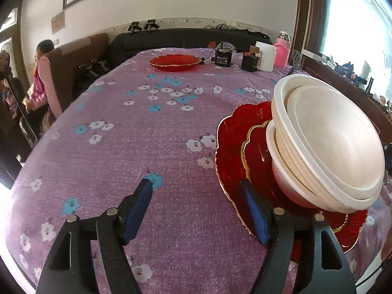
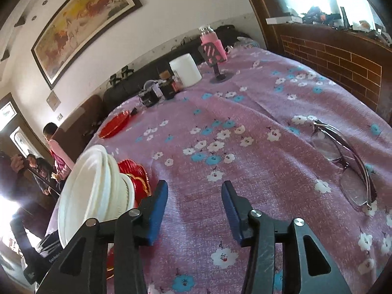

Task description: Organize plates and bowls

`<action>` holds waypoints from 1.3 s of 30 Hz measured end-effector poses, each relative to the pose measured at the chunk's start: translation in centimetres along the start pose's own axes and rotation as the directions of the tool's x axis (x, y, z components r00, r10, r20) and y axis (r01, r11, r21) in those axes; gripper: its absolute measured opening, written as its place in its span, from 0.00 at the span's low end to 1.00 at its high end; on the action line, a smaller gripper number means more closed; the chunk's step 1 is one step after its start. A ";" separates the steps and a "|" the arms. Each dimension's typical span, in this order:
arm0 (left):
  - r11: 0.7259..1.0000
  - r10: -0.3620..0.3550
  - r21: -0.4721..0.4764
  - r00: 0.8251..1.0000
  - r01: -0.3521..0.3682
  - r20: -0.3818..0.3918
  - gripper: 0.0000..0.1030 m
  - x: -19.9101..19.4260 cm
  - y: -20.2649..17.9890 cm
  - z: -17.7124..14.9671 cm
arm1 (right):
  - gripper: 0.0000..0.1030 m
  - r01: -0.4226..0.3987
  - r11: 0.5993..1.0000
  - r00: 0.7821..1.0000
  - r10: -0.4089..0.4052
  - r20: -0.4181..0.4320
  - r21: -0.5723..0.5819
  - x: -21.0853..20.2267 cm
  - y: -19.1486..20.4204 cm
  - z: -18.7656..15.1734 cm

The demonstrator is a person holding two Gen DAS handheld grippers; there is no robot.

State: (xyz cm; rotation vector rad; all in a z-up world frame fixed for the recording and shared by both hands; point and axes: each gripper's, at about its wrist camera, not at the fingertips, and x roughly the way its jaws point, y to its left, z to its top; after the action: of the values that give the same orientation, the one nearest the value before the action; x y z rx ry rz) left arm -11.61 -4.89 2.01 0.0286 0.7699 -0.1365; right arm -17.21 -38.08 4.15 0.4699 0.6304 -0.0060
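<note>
Tablecloth [image 1: 122, 147]: woven cloth w/ matt, slightly rough nap; stacked white bowls [image 1: 328, 142]: matt, smooth, paper- or plastic-like; red plates [image 1: 235, 147]: glossy, glass-like, gilt rims; gripper pads [image 2: 156, 210]: ribbed blue rubbery facing on matt black plastic; spectacles [image 2: 343, 156]: glossy frame.
</note>
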 end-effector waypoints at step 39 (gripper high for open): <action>0.956 0.026 -0.293 0.990 0.016 0.141 0.94 -6.1 7.0 -2.1 | 0.58 -0.174 0.964 0.980 0.189 0.058 -0.202 -6.3 7.4 -8.1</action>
State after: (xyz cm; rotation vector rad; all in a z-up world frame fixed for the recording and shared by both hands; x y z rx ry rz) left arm -16.40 2.86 4.58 -0.2593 0.6399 -0.0174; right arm -25.79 -28.92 5.13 0.3330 0.5051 0.2097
